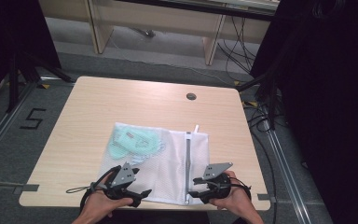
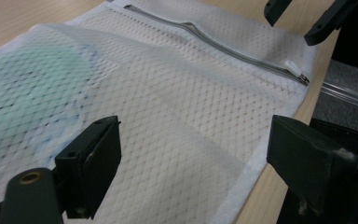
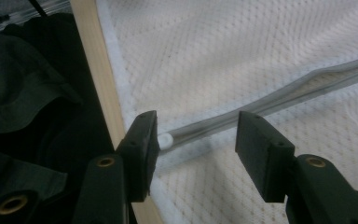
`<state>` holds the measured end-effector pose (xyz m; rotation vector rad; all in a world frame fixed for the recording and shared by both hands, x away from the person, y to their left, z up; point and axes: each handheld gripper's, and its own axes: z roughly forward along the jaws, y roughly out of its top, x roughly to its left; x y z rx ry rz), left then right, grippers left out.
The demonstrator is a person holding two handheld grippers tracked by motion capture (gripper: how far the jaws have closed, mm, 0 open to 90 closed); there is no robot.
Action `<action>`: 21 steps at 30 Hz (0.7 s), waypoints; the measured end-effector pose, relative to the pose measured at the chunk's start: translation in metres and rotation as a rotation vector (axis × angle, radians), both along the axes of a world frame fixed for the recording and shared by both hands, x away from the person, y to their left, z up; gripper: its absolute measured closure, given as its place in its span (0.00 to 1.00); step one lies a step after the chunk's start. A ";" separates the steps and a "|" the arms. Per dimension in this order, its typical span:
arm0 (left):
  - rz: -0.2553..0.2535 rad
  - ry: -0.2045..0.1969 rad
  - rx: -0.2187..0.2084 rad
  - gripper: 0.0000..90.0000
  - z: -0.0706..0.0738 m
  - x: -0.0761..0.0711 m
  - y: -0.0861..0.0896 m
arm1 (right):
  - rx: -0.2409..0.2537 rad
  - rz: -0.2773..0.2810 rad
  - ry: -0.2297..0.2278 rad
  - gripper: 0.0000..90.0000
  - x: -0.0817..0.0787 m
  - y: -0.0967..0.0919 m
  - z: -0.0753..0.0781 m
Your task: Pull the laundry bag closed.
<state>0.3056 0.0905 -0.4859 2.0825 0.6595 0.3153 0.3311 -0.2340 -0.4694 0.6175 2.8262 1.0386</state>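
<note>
- At the near edge of the pale wooden worktop (image 1: 93,107), a person's two hands come in from below, each holding a black two-fingered gripper.
- The left gripper (image 1: 142,193) hovers over the near left part of a white mesh laundry bag (image 1: 168,168). In the left gripper view its fingers (image 2: 95,163) stand wide apart above the mesh (image 2: 168,116), with nothing pinched between them.
- The right gripper (image 1: 192,187) sits at the bag's near right, by the near end of the grey zip (image 1: 188,163).
- In the right gripper view its fingers (image 3: 144,149) straddle the near end of the zip (image 3: 261,105), just inside the bag's white hemmed edge and the worktop's edge (image 3: 93,70). A small white rounded piece (image 3: 165,140) at the end of the zip lies just beside the inner face of the left-hand finger; I cannot tell whether it touches. The fingers are partly open and the far one stands clear of the zip, so nothing is gripped.
- The bag lies flat, reaching from the near edge to about the middle of the worktop. The zip runs away from the person along its right part, with a white pull tab (image 1: 196,128) at the far end.
- A mint-green garment (image 1: 135,142) shows through the mesh in the bag's far left part.
- Farther back, a round grey cable port (image 1: 191,96) is set in the worktop near its far edge.
- Beyond lie grey floor with a black "5" (image 1: 31,119) marked at the left, and the legs of a light wooden bench (image 1: 100,32).
</note>
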 end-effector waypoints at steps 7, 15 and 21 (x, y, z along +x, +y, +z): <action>-0.048 0.019 -0.006 0.20 -0.003 0.000 -0.014 | -0.014 0.059 0.028 0.60 -0.003 0.008 -0.004; -0.058 0.016 -0.018 0.20 -0.006 0.000 -0.021 | -0.049 0.093 0.035 0.61 -0.003 0.012 -0.007; -0.068 0.023 -0.020 0.20 -0.006 0.003 -0.023 | -0.063 0.101 0.079 0.63 -0.003 0.015 -0.009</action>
